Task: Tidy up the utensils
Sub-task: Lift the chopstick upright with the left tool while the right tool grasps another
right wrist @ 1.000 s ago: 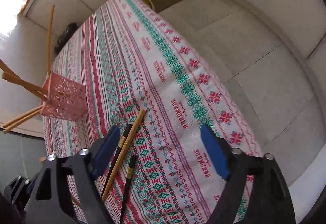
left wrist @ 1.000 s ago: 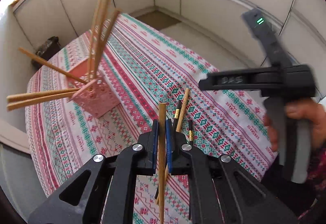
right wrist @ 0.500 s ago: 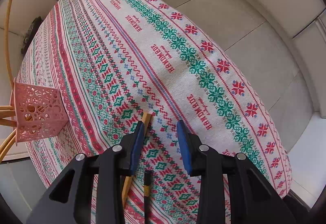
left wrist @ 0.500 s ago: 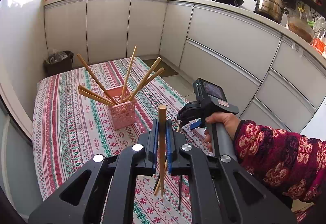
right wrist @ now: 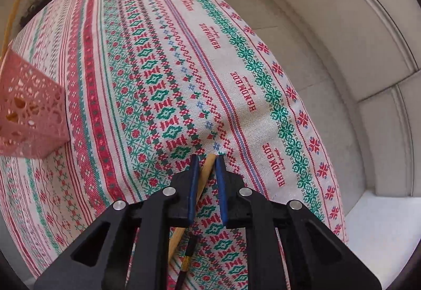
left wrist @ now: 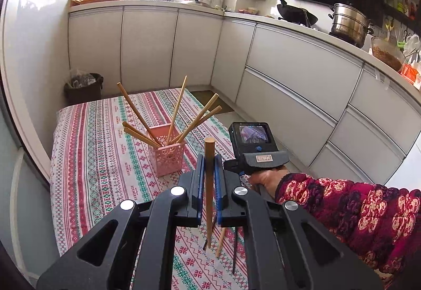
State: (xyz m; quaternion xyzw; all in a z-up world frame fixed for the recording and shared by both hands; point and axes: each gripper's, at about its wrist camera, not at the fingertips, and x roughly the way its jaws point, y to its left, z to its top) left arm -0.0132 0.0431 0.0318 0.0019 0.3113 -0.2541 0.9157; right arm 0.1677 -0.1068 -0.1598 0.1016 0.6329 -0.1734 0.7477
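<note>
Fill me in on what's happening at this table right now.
A person holding a gripper in each hand is sorting chopsticks on a table with a red and green patterned cloth. The left gripper is shut on a wooden chopstick, held upright above the table. The right gripper points down at the cloth, jaws closed on a second wooden chopstick lying there. A pink perforated plastic holder already has several wooden chopsticks standing in it. Dark chopsticks remain on the cloth.

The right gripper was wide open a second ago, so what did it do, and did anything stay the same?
The right gripper came down to the tablecloth and closed its jaws on a wooden chopstick lying there. The left gripper kept its own chopstick clamped. The pink holder stayed put.
</note>
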